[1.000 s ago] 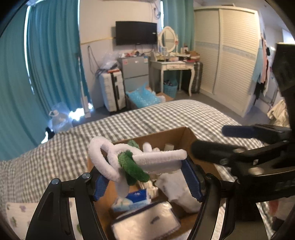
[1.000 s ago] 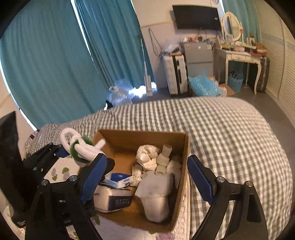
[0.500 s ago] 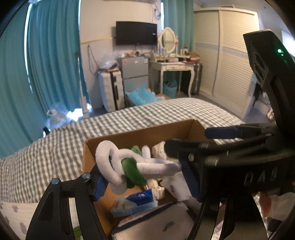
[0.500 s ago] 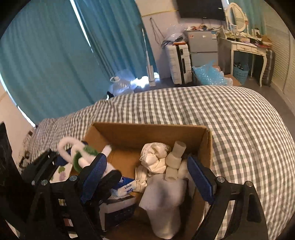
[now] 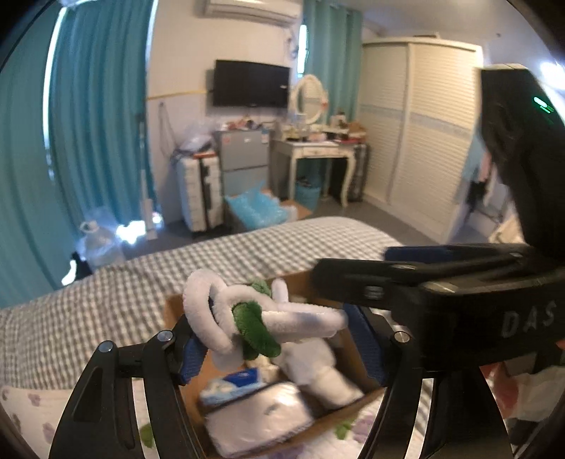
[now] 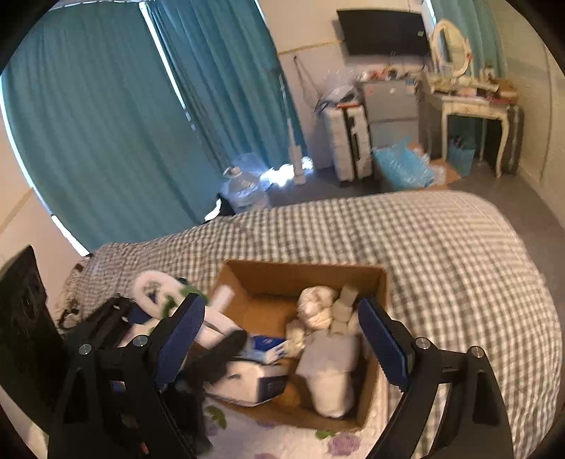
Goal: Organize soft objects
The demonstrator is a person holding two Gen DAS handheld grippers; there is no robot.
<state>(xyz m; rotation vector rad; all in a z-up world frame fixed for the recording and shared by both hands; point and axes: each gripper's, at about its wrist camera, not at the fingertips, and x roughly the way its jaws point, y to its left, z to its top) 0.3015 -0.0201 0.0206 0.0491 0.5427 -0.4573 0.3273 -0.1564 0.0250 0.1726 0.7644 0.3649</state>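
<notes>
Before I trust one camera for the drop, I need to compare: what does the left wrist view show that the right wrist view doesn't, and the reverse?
Only the left wrist view shows the wardrobe, the air conditioner and the right gripper's black body crossing in front.

Only the right wrist view shows the cardboard box's whole opening, the white bundle and paper rolls inside, and the right gripper with jaws open, holding nothing.

Both show the white and green plush toy clamped in the left gripper, the checked bedspread and the television.
</notes>
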